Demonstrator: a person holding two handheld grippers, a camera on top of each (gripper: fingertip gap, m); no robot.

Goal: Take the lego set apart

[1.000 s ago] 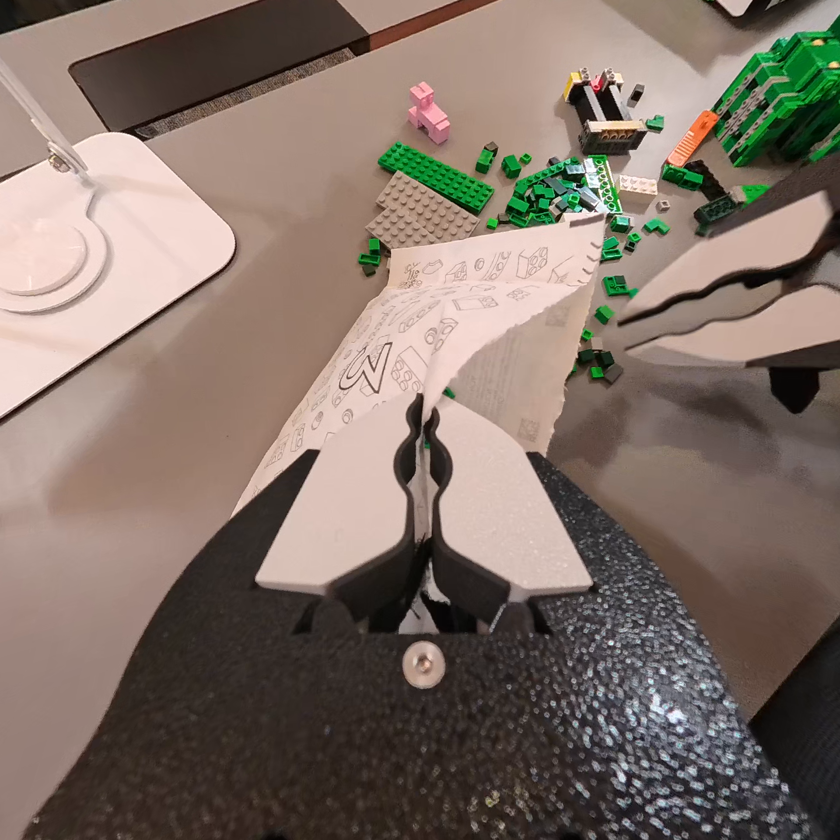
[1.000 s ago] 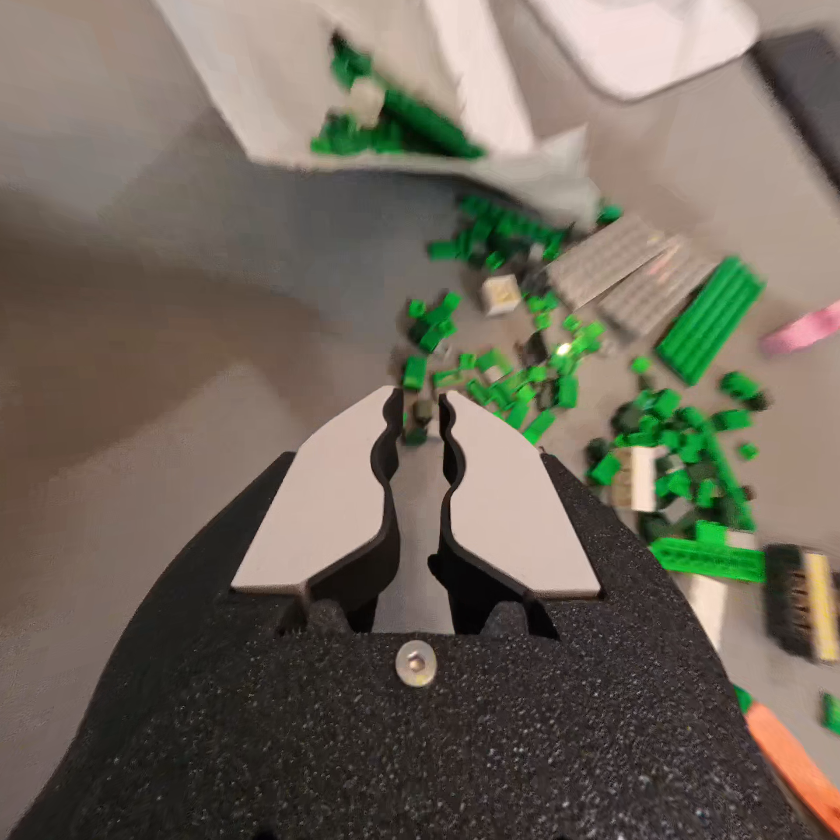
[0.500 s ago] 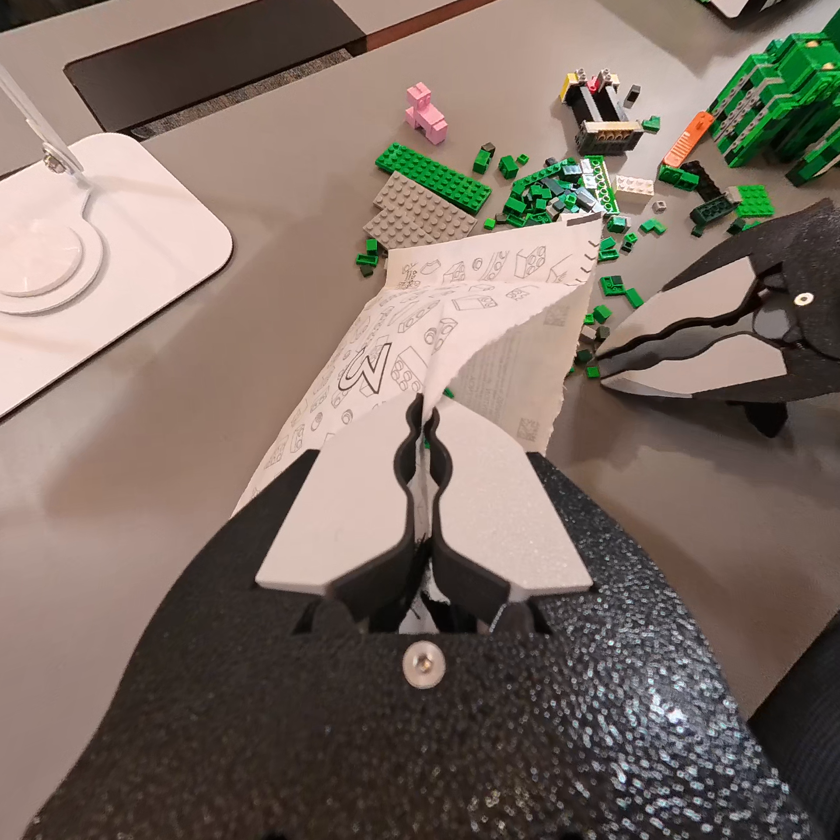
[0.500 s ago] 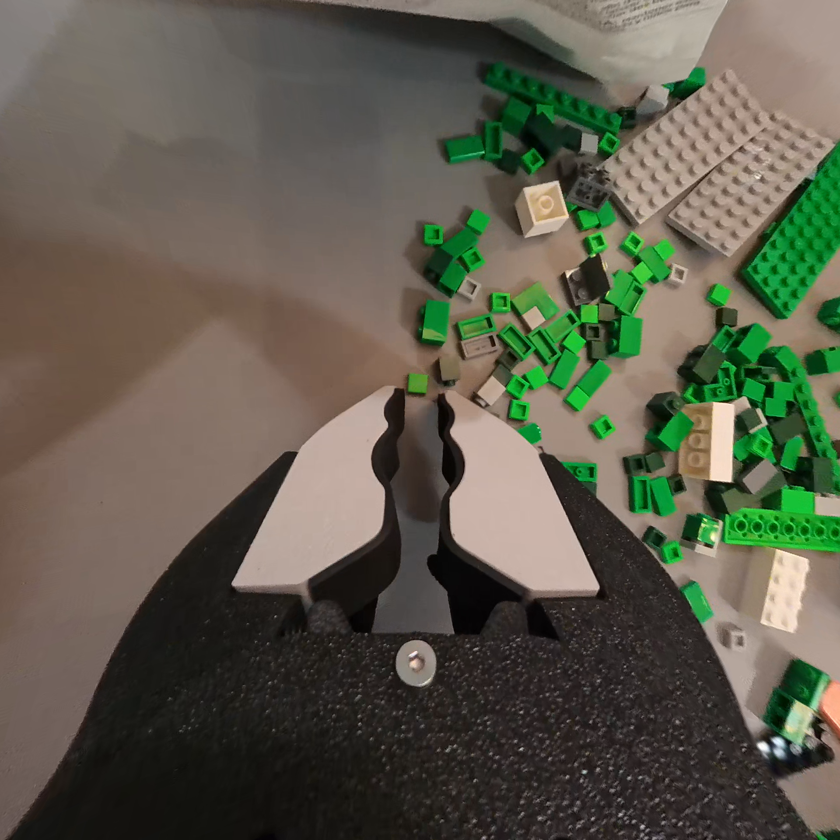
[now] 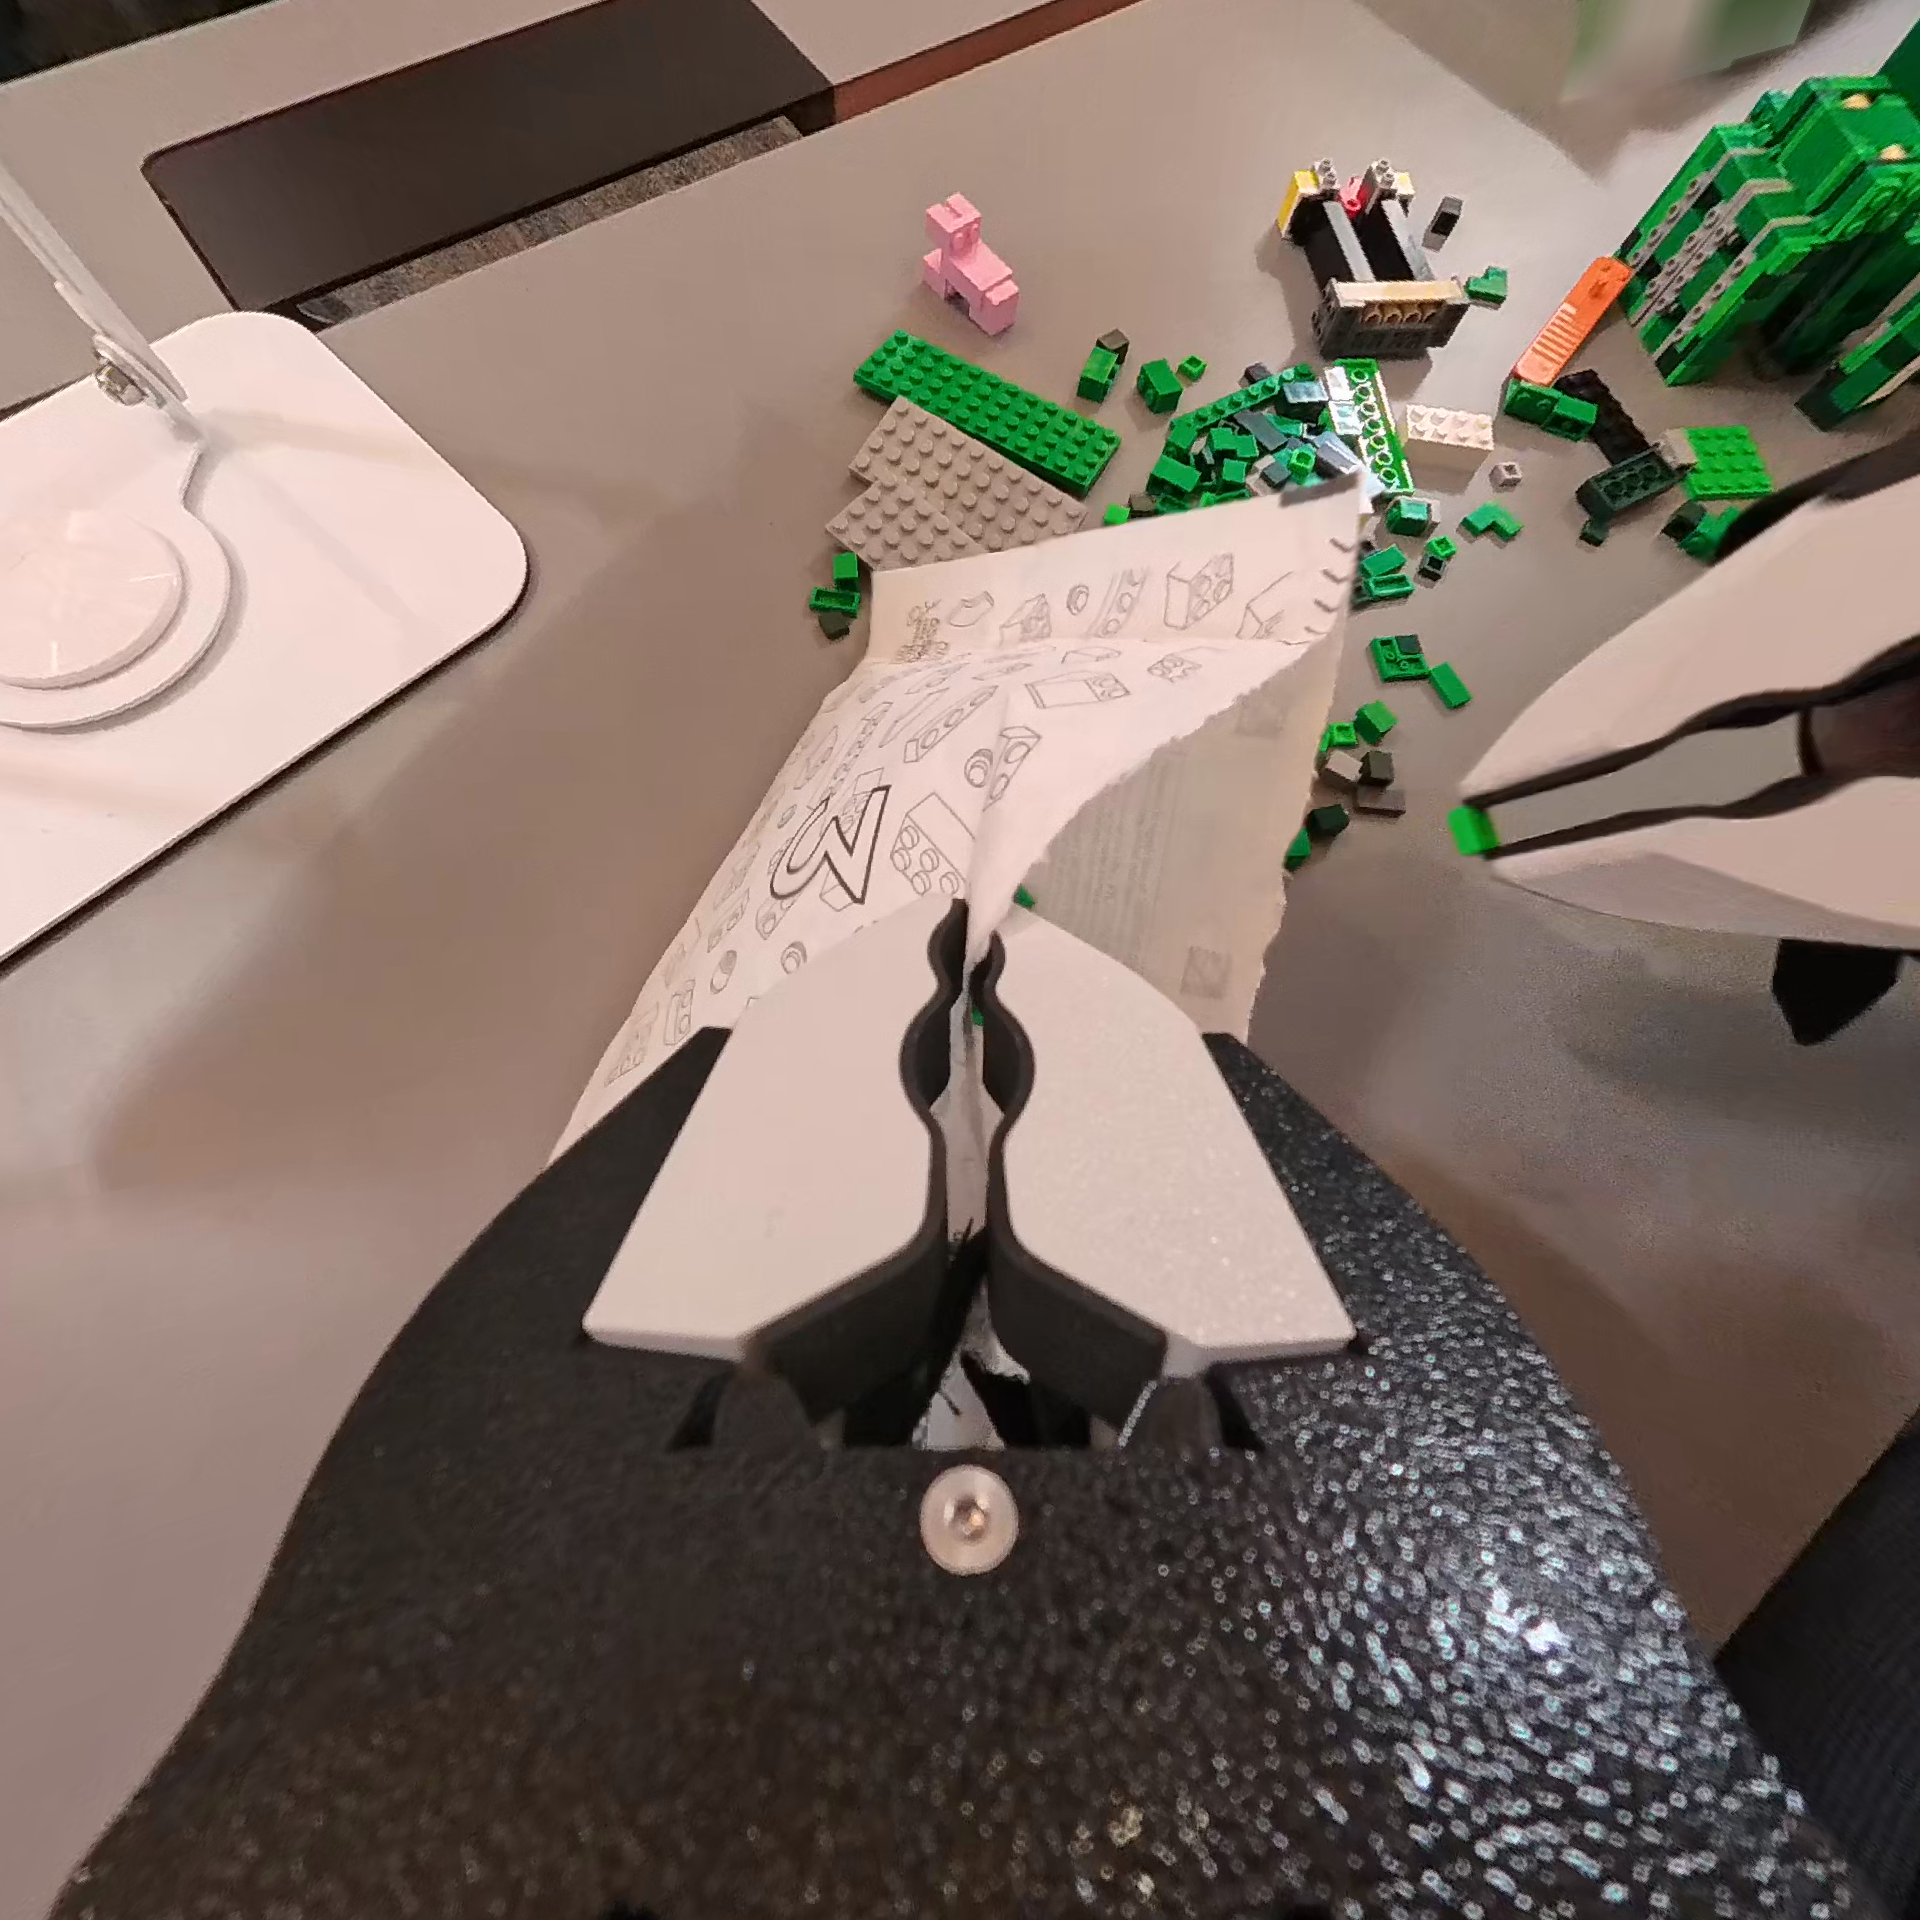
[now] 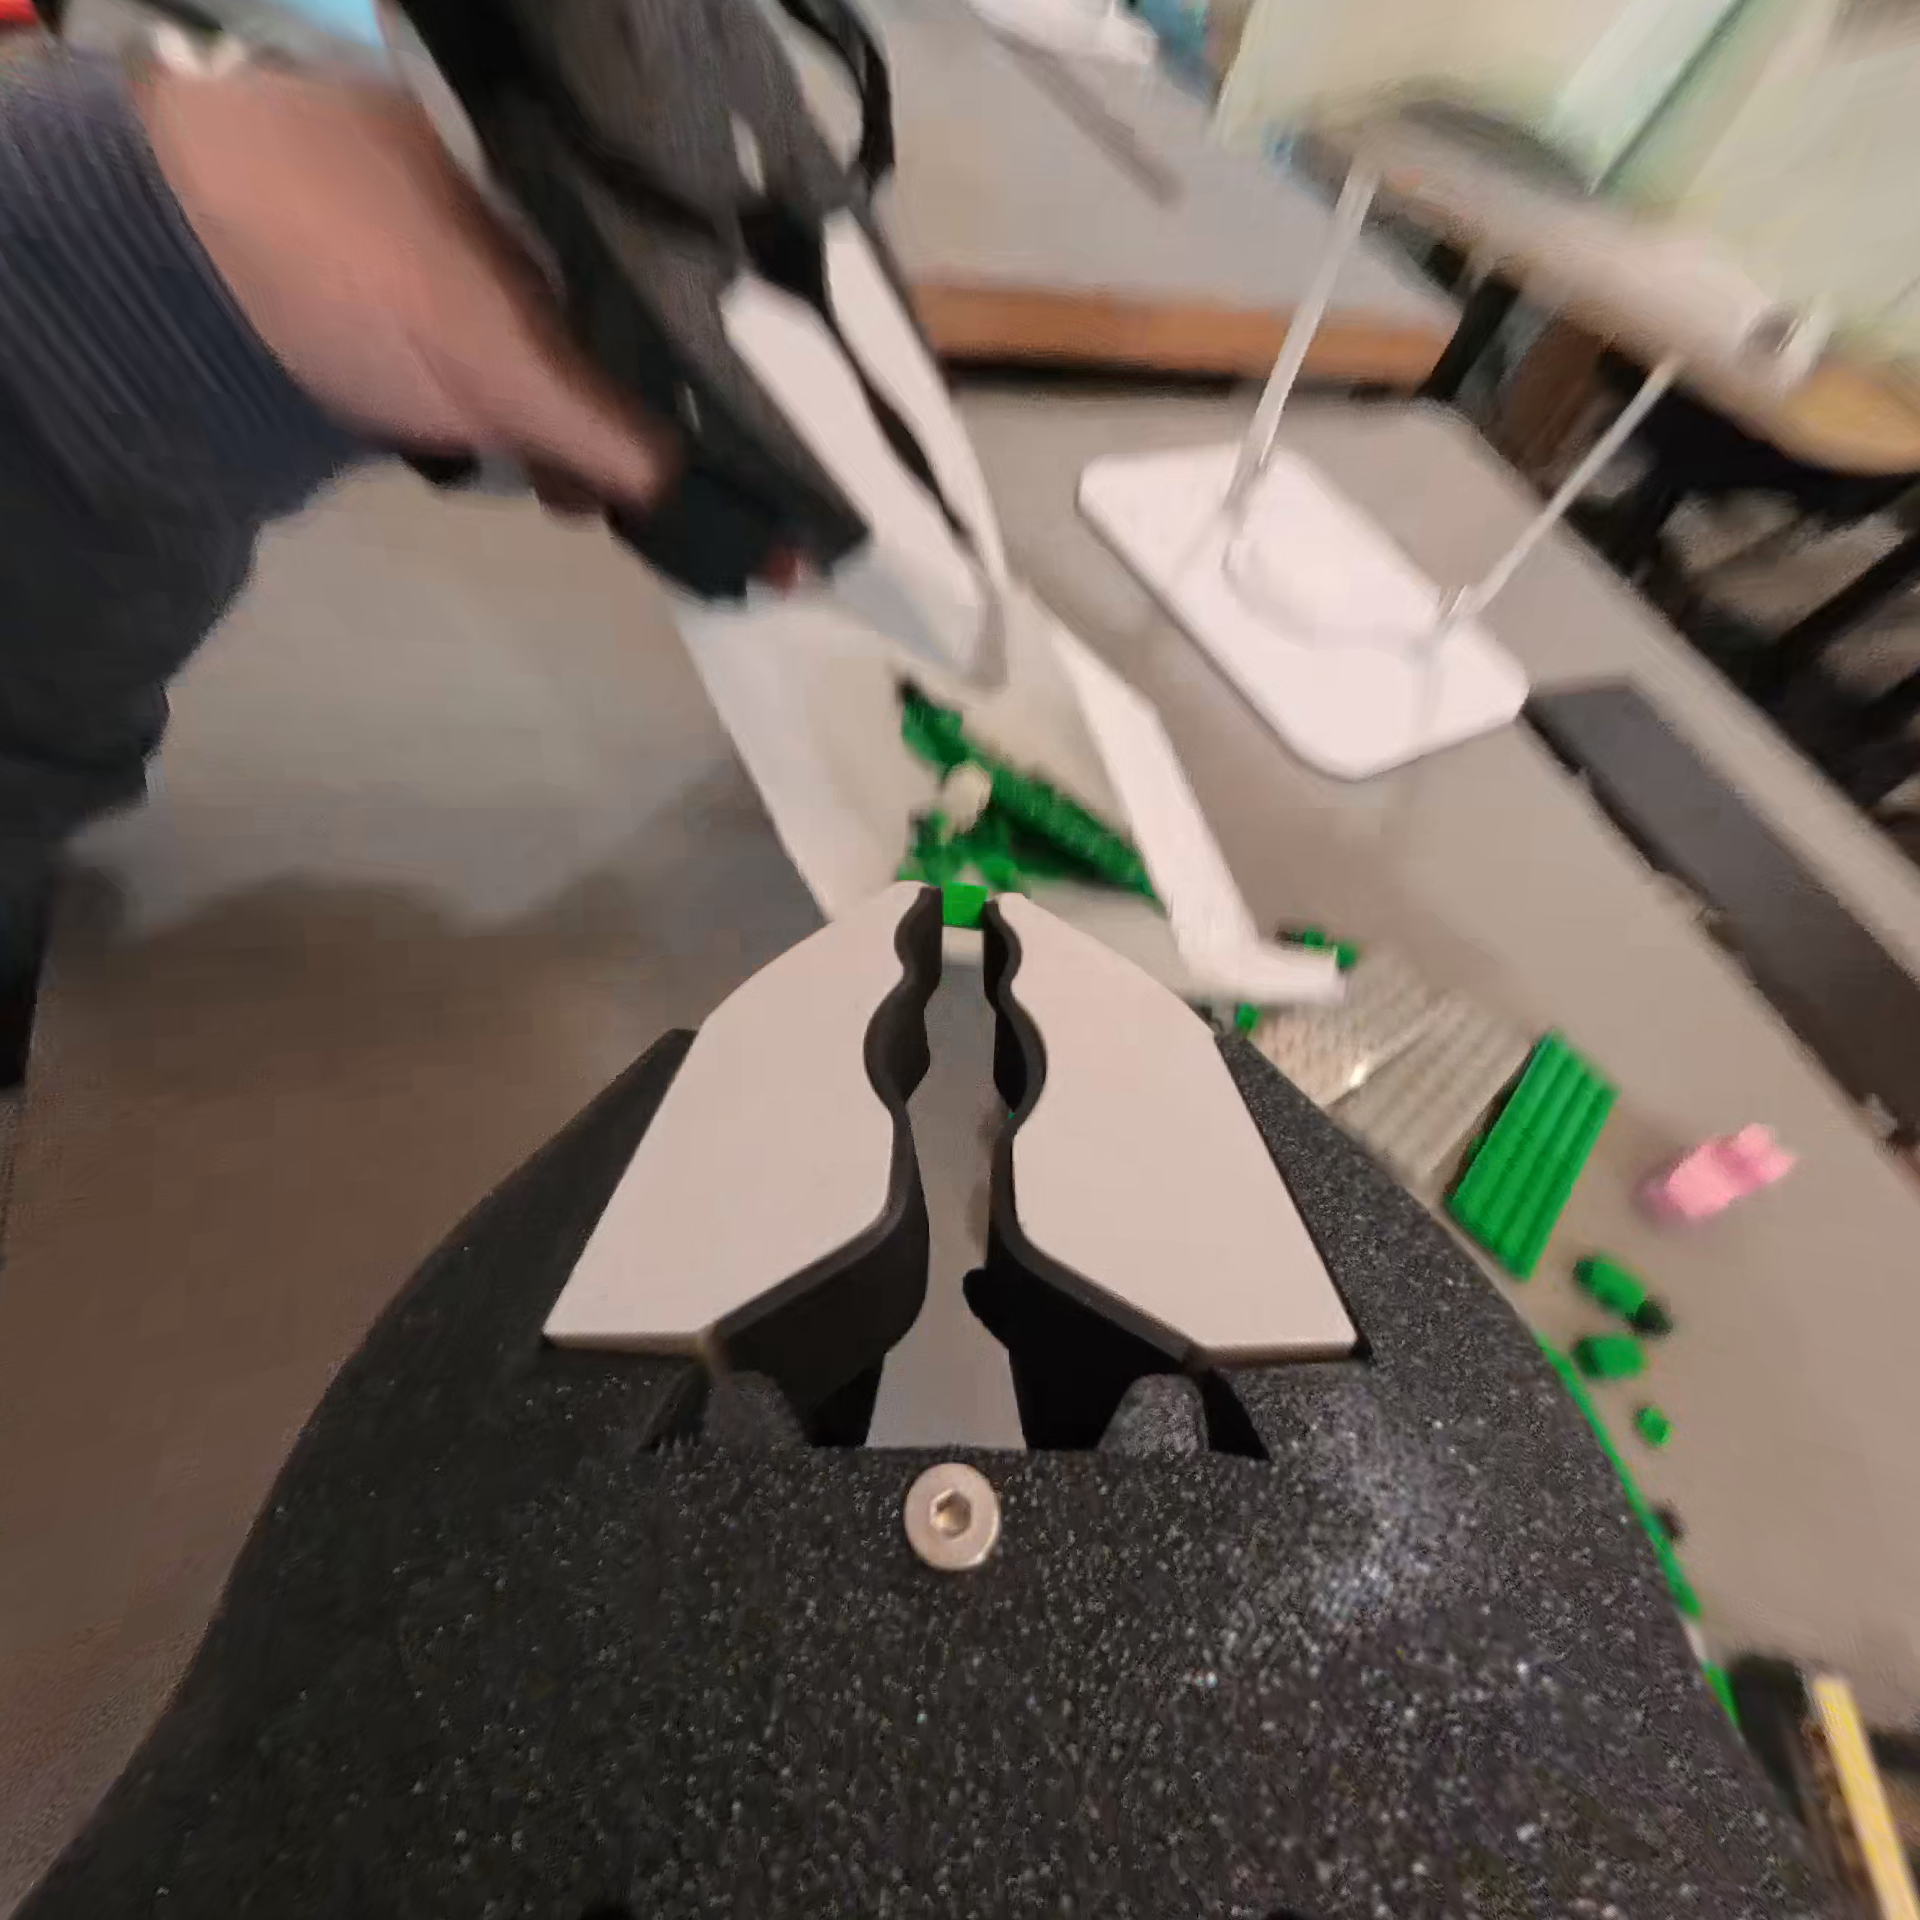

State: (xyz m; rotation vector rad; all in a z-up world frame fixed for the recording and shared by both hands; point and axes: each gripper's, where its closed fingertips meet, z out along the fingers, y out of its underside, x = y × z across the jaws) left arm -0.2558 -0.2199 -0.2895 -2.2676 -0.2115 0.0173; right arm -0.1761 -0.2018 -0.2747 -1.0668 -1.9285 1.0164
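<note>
My left gripper [image 5: 971,935] is shut on the edge of a white printed paper bag [image 5: 1039,707] and holds its mouth up off the grey table. My right gripper [image 6: 963,920] is shut on a small green brick [image 6: 963,902] at its tips. In the left wrist view it [image 5: 1481,831] hovers right of the bag with the brick [image 5: 1471,830] showing. The right wrist view is blurred; it shows the bag [image 6: 821,748] with several green bricks [image 6: 1018,810] inside. Loose green bricks [image 5: 1247,447] lie beyond the bag.
A green plate [image 5: 987,405], grey plates [image 5: 956,499], a pink figure [image 5: 966,265], a small black build [image 5: 1361,270], an orange separator [image 5: 1569,317] and a big green build [image 5: 1787,239] lie behind. A white stand base [image 5: 208,520] sits at left. A hand [image 6: 416,312] holds the left gripper. The grippers' ends are close to 9 centimeters from one another. The green plate [image 5: 987,405] is about equally far from each gripper, around 25 centimeters. It turns up in the right wrist view [image 6: 1542,1138] as well.
My right gripper went down to the loose bricks, shut on a small green brick, then lifted and swung toward the bag's mouth. My left gripper kept holding the bag still.
</note>
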